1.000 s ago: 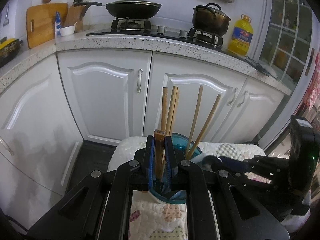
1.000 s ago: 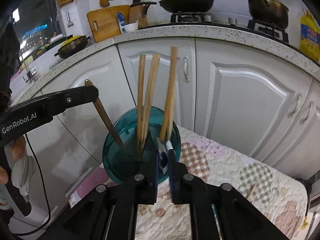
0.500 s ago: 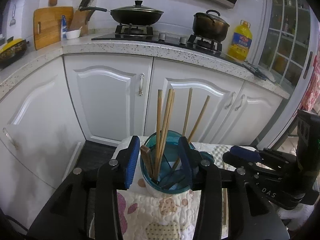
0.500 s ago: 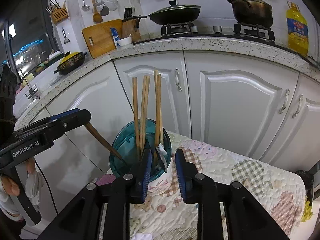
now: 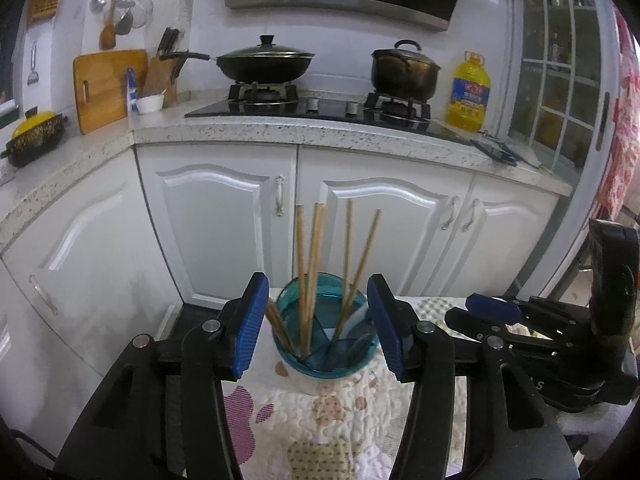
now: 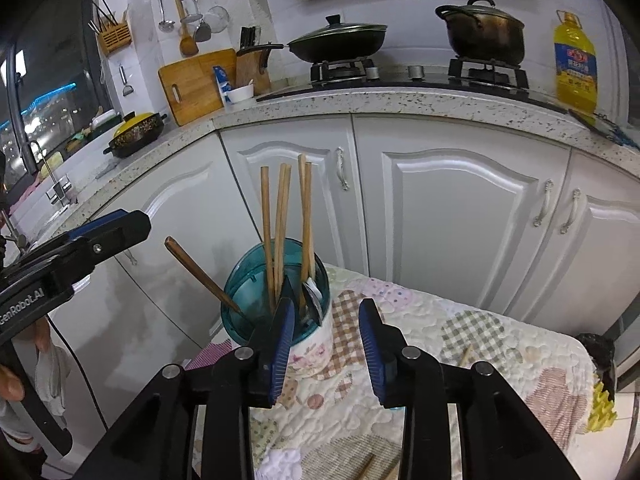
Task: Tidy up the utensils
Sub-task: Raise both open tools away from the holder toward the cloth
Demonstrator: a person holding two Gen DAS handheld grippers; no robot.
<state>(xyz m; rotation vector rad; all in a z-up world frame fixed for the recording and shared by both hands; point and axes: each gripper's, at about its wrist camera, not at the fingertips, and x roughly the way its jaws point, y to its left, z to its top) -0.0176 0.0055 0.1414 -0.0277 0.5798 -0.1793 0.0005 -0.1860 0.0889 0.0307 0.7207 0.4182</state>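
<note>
A teal-rimmed utensil holder (image 5: 325, 330) stands on a quilted cloth (image 5: 320, 420); it also shows in the right wrist view (image 6: 280, 300). Several wooden chopsticks (image 5: 308, 264) stand in it, plus a short dark wooden handle (image 6: 200, 274) leaning left and a metal spoon (image 6: 312, 304). My left gripper (image 5: 316, 324) is open and empty, with the holder between its jaws in view, further off. My right gripper (image 6: 326, 344) is open and empty, just right of the holder. Loose chopsticks (image 6: 466, 354) lie on the cloth.
White kitchen cabinets (image 5: 240, 220) stand behind the cloth-covered surface. The counter holds a stove with a wok (image 5: 264, 64) and pot (image 5: 404, 70), an oil bottle (image 5: 468, 92) and a cutting board (image 5: 104, 88). Another loose chopstick (image 6: 366, 466) lies at the cloth's near edge.
My left gripper let go of the dark wooden handle into the holder and opened. My right gripper opened and released its spoon. Both pulled back and up from the holder.
</note>
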